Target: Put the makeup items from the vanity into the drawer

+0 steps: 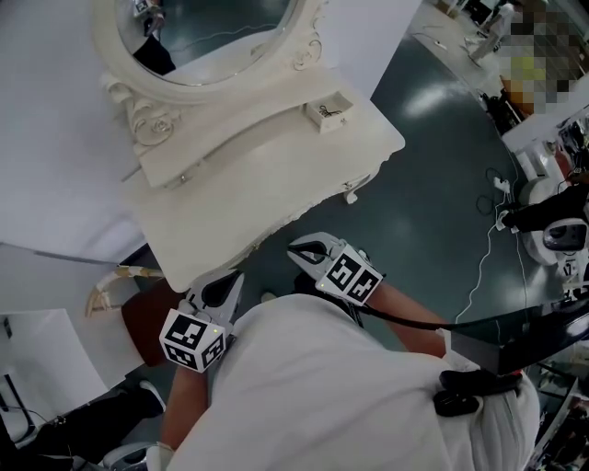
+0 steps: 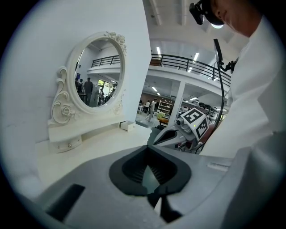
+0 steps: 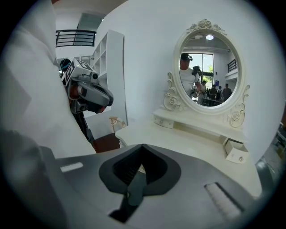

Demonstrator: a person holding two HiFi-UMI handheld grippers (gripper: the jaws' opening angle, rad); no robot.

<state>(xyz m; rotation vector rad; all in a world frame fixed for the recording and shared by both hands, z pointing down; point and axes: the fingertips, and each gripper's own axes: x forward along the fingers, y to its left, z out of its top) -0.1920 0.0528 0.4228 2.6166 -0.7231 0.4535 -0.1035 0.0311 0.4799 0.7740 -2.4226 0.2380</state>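
Both tools hover just off the near edge of the bench (image 1: 276, 175), close to the person's white shirt (image 1: 322, 386). The left tool (image 1: 221, 290) and the right tool (image 1: 308, 250) each have their jaws pressed together on nothing. The small drawer (image 1: 329, 112) stands pulled out at the bench's far right, beside the mirror (image 1: 212, 28), well apart from both tools.

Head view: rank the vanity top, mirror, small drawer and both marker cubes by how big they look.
1. Vanity top, the largest.
2. Mirror, though the picture's top edge cuts it off.
3. Left marker cube and right marker cube, which look alike. Both sit nearer the camera, which inflates them.
4. Small drawer, the smallest.
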